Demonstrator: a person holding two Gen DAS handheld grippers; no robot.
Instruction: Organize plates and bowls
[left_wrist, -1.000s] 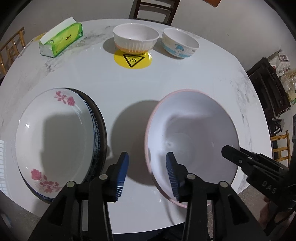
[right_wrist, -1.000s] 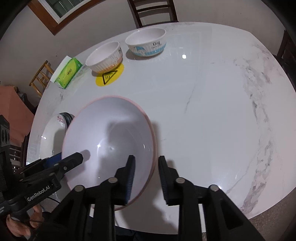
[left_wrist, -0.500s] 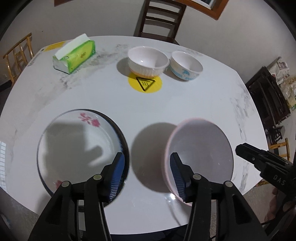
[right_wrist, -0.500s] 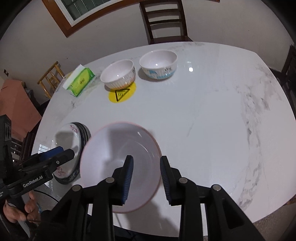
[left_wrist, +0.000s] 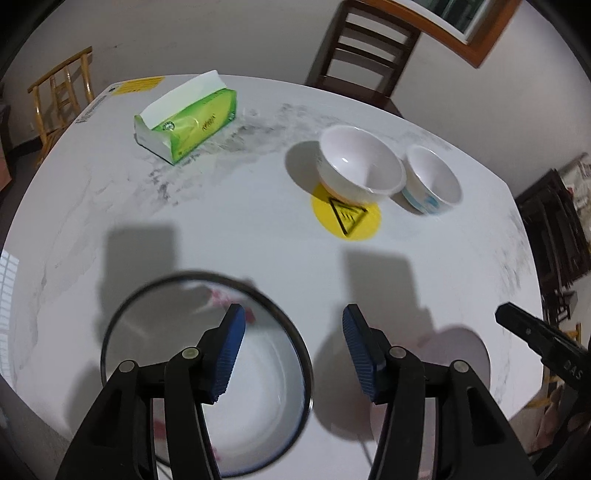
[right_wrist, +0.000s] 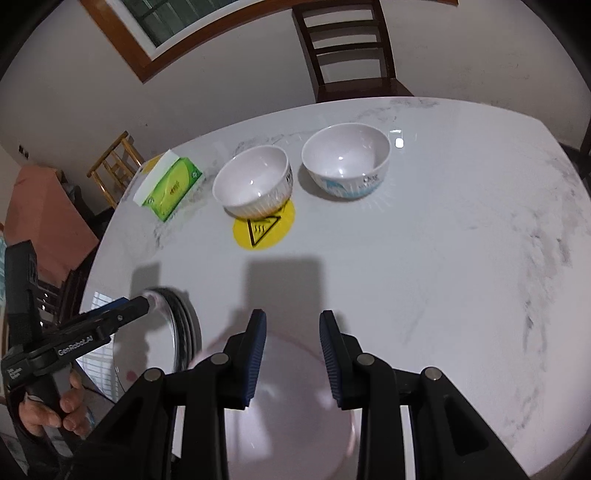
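On the near side of the white table (left_wrist: 258, 258), two black grippers with blue pads are held above the dishes. The left gripper (left_wrist: 291, 354) is seen over the near left part of the table, and its jaws are opening; nothing is gripped between them, and only bare table and the edge of the plates show in the gap. Just below its left finger (left_wrist: 227, 354) the stack of plates (left_wrist: 258, 406) lies flat, with a dark rim and small red flowers on top. The right gripper (right_wrist: 291, 360) is kept partly open, its jaws not wide, and nothing is pinched by them. The big pink bowl (right_wrist: 291, 435) is seen right under it at the near edge, blurred, with no pad touching it as far as can be told. At the far side, a ribbed white bowl (right_wrist: 253, 186) is set partly on a yellow sticker (right_wrist: 264, 229), and a blue-patterned bowl (right_wrist: 347, 164) stands just right of it. A green tissue box (left_wrist: 186, 120) is left far to the left.
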